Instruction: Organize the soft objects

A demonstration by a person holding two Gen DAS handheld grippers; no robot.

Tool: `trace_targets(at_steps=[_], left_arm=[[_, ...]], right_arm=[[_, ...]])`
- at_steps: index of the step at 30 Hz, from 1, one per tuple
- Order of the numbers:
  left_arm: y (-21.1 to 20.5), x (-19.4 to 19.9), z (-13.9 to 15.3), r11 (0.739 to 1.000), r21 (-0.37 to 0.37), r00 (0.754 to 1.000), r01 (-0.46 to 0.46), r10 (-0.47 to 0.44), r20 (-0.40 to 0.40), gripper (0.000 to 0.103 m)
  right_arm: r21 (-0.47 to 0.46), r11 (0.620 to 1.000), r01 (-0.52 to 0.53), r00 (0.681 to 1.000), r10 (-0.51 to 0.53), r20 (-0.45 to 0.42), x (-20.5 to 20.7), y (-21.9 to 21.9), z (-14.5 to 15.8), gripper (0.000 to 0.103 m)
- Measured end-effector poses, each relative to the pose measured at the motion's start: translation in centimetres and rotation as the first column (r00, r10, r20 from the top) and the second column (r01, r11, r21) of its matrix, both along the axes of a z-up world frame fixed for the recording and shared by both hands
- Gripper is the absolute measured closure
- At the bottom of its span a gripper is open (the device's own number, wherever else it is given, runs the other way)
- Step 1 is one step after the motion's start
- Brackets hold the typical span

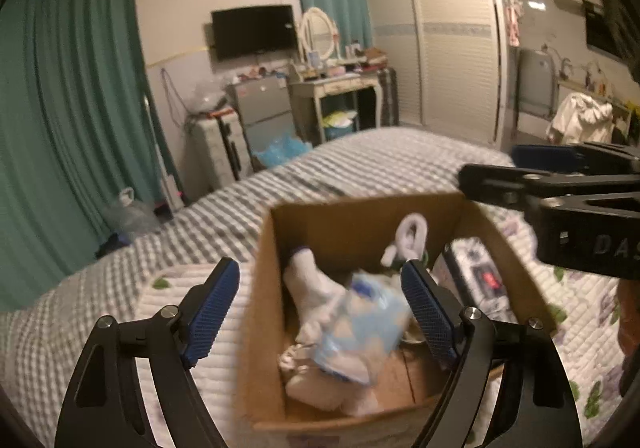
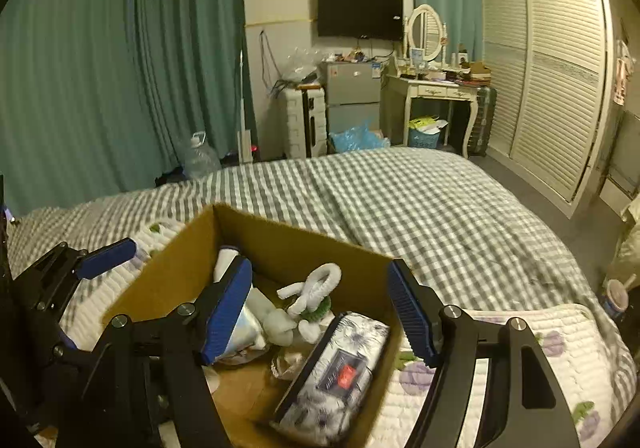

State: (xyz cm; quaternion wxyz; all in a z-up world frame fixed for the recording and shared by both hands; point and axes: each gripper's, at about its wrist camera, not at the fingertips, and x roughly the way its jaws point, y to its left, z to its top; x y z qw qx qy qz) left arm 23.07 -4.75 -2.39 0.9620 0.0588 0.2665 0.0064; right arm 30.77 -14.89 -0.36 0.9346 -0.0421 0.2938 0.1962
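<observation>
Left wrist view shows the left hand-held gripper [image 1: 320,302] with its blue pads spread apart over the near left part of the cardboard box [image 1: 260,308], nothing pressed between them; a blurred blue-and-white soft packet [image 1: 366,332] lies just beyond the pads on top of the pile, and it appears to have been let go, though the blur leaves that uncertain; the right hand-held gripper [image 2: 320,308] likewise stands apart, empty, above the middle of the box, its right pad outside the right wall; inside the box lie a white sock-like bundle [image 1: 316,284] at the left, a white plush toy [image 2: 316,288] toward the far side, and a floral pouch [image 2: 340,368] leaning along the right wall; the box rests on a quilted pad [image 2: 520,348] on the bed [image 2: 400,199], whose grey checked cover runs to the far edge; beyond stand green curtains [image 2: 100,67], a wall television [image 2: 360,13] and a louvred wardrobe [image 2: 552,67]; judging by this, the step in hand is releasing items into the box, and most of the soft things seem already inside; to finish well, both hand-held grippers should lift straight up with pads kept wide, so no fabric snags on the ridged rubber and the light box is not dragged or tipped across the soft bedding.
</observation>
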Motion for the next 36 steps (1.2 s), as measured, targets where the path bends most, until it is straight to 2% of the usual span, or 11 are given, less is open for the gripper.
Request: trace_targets(at_steps=[3, 9, 12, 14, 18, 22, 24, 27, 31, 34, 36], left_arm=[[0.5, -2.4, 3.7, 1.000, -0.018, 0.999, -0.008, 0.009, 0.053, 0.019], [1.3, -9.1, 11.6, 0.999, -0.040, 0.980, -0.002, 0.010, 0.199, 0.018], [1.5, -13.6, 15.3, 0.999, -0.053, 0.960, 0.011, 0.004, 0.280, 0.011], [1.9, -15.8, 16.7, 0.998, -0.061, 0.946, 0.020, 0.001, 0.325, 0.011], [2.8, -19.9, 18.6, 0.997, -0.074, 0.924, 0.023, 0.007, 0.382, 0.010], [3.6, -23.1, 18.1, 0.996, -0.084, 0.906, 0.001, 0.035, 0.421, 0.010], [4.1, -24.4, 17.2, 0.996, -0.092, 0.896, -0.009, 0.049, 0.441, 0.010], [4.3, -25.2, 15.1, 0.996, -0.089, 0.898, -0.022, 0.058, 0.436, 0.010], [4.3, -25.4, 11.2, 0.996, -0.080, 0.901, -0.043, 0.073, 0.427, 0.010], [4.3, -24.9, 8.3, 0.994, -0.094, 0.912, -0.056, 0.089, 0.401, 0.010], [4.1, -23.9, 6.4, 0.995, -0.071, 0.922, -0.068, 0.090, 0.377, 0.010]], right_arm=[[0.005, 1.000, 0.021, 0.999, -0.021, 0.040, -1.8, -1.2, 3.6, 0.033], [0.006, 0.998, 0.064, 0.987, -0.065, 0.145, -8.8, -3.4, 11.5, 0.033], [0.004, 0.997, 0.079, 0.978, -0.078, 0.193, -12.8, -4.3, 14.6, 0.031], [0.001, 0.996, 0.087, 0.971, -0.085, 0.224, -15.5, -4.7, 16.2, 0.023], [-0.013, 0.995, 0.103, 0.949, -0.094, 0.302, -21.0, -5.1, 18.3, 0.016], [0.012, 0.996, 0.090, 0.929, -0.088, 0.361, -25.6, -4.9, 18.3, 0.009], [0.018, 0.997, 0.076, 0.919, -0.077, 0.387, -27.5, -4.3, 17.3, 0.009], [0.044, 0.997, 0.065, 0.911, -0.077, 0.404, -29.1, -3.8, 15.3, 0.007], [0.105, 0.993, 0.060, 0.926, -0.094, 0.366, -29.4, -3.2, 11.3, 0.006], [0.132, 0.990, 0.059, 0.944, -0.098, 0.314, -28.6, -2.6, 7.6, 0.006], [0.133, 0.989, 0.062, 0.956, -0.098, 0.277, -27.7, -2.4, 5.5, 0.006]])
